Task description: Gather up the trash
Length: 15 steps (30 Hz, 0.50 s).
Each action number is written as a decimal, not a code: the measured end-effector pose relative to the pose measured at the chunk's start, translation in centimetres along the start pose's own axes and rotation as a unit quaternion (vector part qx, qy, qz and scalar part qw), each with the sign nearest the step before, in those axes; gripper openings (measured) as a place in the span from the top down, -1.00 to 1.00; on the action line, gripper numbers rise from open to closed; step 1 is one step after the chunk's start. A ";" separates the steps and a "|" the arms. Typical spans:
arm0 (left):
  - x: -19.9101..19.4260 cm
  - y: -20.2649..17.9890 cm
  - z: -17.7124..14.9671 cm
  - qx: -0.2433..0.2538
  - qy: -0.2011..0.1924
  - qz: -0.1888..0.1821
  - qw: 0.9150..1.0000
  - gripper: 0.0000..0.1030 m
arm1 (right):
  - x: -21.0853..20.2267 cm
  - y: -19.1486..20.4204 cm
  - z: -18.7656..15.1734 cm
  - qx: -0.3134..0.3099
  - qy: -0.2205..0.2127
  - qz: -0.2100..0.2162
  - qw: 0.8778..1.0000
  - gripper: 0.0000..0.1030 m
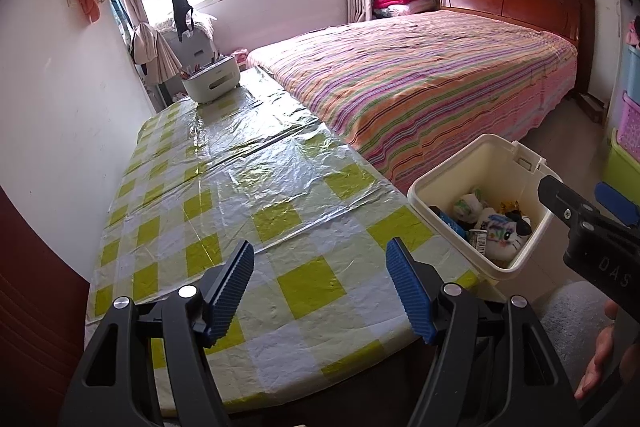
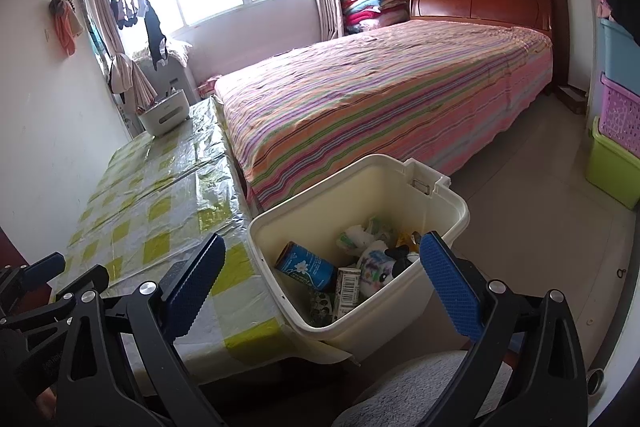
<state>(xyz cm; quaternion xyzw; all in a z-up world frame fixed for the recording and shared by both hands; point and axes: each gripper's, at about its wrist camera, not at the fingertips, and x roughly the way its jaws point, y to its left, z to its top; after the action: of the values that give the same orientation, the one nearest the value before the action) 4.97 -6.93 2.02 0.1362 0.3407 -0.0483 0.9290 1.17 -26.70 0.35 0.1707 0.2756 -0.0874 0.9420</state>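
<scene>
A cream plastic bin point(image 1: 436, 179) point(image 2: 400, 171) stands beside the table's right edge. It holds trash: a blue can point(image 2: 306, 265), a small carton point(image 2: 346, 291), crumpled wrappers point(image 2: 360, 233) and a white cartoon-print item point(image 1: 502, 231) point(image 2: 378, 267). My left gripper point(image 1: 320, 285) is open and empty over the near end of the table point(image 1: 240, 187). My right gripper point(image 2: 324, 287) is open and empty, held above the bin's near rim; it also shows in the left wrist view point(image 1: 588, 215).
The table has a green-and-white checked plastic cover. A white organiser box point(image 1: 212, 83) stands at its far end. A striped bed point(image 1: 420, 83) lies right of the table. Stacked plastic crates point(image 2: 618, 123) stand at the right wall. A grey cushion point(image 2: 416, 387) is near me.
</scene>
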 end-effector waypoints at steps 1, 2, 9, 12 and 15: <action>0.0 0.0 0.0 0.000 0.000 -0.001 1.000 -0.30 | 0.0 0.0 0.0 -0.001 0.000 0.000 1.000 -0.87; 0.0 0.1 -0.1 0.000 -0.001 -0.001 1.000 -0.30 | 0.0 0.0 0.0 -0.002 0.001 -0.001 1.000 -0.87; -0.1 0.2 -0.1 0.000 -0.001 -0.004 1.000 -0.30 | 0.0 0.1 -0.2 -0.002 0.001 -0.001 1.000 -0.87; -0.1 0.3 -0.2 0.001 0.001 -0.005 1.000 -0.30 | 0.0 0.1 -0.1 -0.002 0.001 -0.001 1.000 -0.87; 0.0 0.2 -0.2 0.002 0.003 -0.006 1.000 -0.30 | 0.1 0.1 -0.3 -0.002 0.003 -0.002 1.000 -0.87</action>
<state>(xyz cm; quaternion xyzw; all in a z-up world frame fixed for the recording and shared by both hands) 4.83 -6.65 1.91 0.1361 0.3438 -0.0546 0.9275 1.14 -26.53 0.05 0.1690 0.2784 -0.0881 0.9414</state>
